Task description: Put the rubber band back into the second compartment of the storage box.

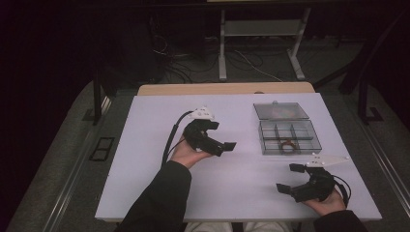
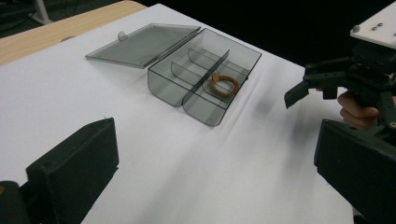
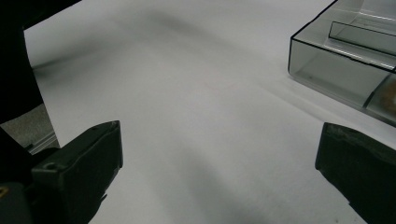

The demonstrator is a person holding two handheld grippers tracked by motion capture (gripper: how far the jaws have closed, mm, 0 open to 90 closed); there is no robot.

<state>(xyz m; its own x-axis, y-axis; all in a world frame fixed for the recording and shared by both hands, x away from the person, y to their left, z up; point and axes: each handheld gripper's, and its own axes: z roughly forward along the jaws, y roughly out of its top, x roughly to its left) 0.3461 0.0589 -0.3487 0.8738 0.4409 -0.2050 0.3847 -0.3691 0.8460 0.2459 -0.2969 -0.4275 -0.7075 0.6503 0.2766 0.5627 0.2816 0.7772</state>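
Your smoky transparent plastic organiser box (image 1: 289, 137) sits open on the white table (image 1: 159, 193), at its right far part, hinged lid (image 1: 280, 110) folded flat on the far side. 1 small brown ring-shaped band (image 1: 287, 145) lies in a near compartment, at about the box's middle; in the left gripper view it (image 2: 224, 85) rests flat against a divider.

Your left gripper (image 1: 231, 145) hovers left of the box, jaws wide apart and empty, aimed right toward it. Your right gripper (image 1: 290, 177) sits near of the box at the table's near right, jaws spread wide, holding nothing; it points left, across the box's near wall (image 3: 327, 74), not into it.

Judgement: the band lies far of the right jaws and right of the left jaws, and both stand about equally close. The box's long axis runs left-right.
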